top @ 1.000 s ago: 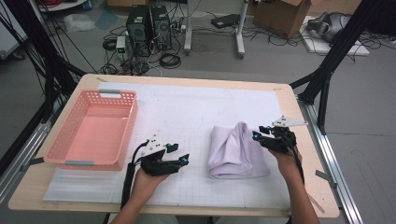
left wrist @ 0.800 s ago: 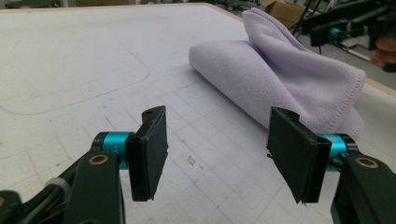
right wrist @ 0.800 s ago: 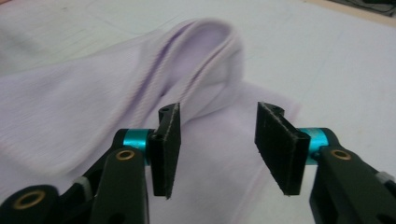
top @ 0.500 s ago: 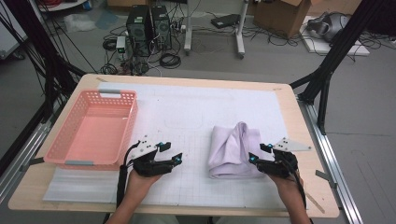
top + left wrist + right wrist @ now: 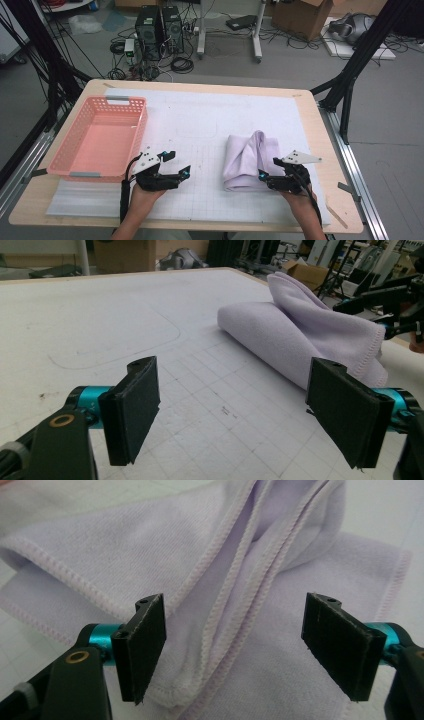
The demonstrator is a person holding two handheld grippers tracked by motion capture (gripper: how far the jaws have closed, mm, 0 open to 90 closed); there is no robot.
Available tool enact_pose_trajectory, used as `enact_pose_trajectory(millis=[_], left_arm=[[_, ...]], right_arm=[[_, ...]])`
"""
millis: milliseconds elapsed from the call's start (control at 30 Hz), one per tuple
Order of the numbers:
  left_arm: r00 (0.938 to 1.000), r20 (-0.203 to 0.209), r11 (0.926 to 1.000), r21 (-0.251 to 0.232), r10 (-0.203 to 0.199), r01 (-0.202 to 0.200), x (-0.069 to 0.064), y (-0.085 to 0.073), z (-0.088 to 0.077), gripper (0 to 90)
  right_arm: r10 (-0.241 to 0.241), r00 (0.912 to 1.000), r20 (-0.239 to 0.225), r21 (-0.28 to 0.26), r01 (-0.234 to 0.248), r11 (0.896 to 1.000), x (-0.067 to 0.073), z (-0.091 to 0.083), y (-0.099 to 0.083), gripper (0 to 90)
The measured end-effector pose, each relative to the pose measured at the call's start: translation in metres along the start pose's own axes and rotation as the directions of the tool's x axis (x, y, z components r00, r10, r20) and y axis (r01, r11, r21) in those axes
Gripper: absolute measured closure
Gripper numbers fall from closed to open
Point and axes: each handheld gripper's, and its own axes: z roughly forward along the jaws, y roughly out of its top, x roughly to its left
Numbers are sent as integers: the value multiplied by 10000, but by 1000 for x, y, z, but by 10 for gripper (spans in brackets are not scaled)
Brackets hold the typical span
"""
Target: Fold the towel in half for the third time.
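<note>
Right tongs (image 5: pixel 235 647) wide apart, black pads facing each other, nothing between them. Lilac towel (image 5: pixel 210 580) directly ahead of tongs and under them, folded, stitched hems running from upper right down toward left pad. Towel corner just beside left pad. White desk (image 5: pixel 380 510) visible beyond towel at upper right, also at lower left of towel.
</note>
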Motion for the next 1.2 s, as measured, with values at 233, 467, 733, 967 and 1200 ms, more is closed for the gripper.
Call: enact_pose_trajectory(millis=[233, 467, 733, 967, 1200], left_arm=[[9999, -129, 9999, 132, -76, 78, 2, -1, -1, 228], [9995, -259, 9998, 127, -152, 156, 4, -1, -3, 233], [9995, -282, 9998, 138, -115, 119, 5, -1, -3, 236], [9994, -320, 9998, 118, -145, 149, 6, -1, -4, 237], [9995, -301, 9998, 152, -127, 131, 5, -1, -4, 238]], right_arm=[[381, 9969, -694, 704, -332, 9970, -1, 4, -4, 808], [64, 9997, 224, 490, -75, 9988, -4, -16, 2, 833], [-142, 9864, 1634, 1192, -54, 9929, -14, -30, -4, 678], [-360, 9906, 1320, 97, 350, 9993, -2, -38, 10, 673], [-299, 9979, 581, 1036, 237, 9943, 1, 2, 13, 625]])
